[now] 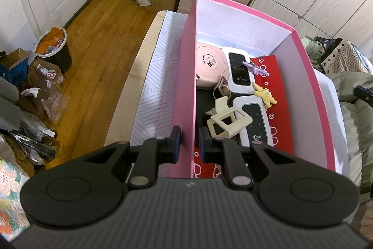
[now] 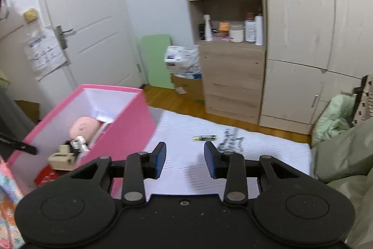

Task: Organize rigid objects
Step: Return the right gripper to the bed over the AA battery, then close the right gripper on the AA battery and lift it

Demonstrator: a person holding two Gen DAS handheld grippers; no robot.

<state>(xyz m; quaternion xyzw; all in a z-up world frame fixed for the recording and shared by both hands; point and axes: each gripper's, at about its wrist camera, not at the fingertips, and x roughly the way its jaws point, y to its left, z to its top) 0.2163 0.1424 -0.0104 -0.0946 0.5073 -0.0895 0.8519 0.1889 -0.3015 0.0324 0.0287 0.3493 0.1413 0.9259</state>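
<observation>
Left gripper (image 1: 190, 140) fingers are clamped on the pink box (image 1: 186, 90) wall — a router (image 1: 240, 72) inside is marked "WiFi"; right gripper (image 2: 185, 159) fingers are parted, empty.

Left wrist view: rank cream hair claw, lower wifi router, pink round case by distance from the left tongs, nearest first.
From the left tongs, clamped on the pink box wall:
1. cream hair claw, just ahead, inside the box
2. lower wifi router, right of the claw; close to it, but slightly farther
3. pink round case, toward the far end
</observation>
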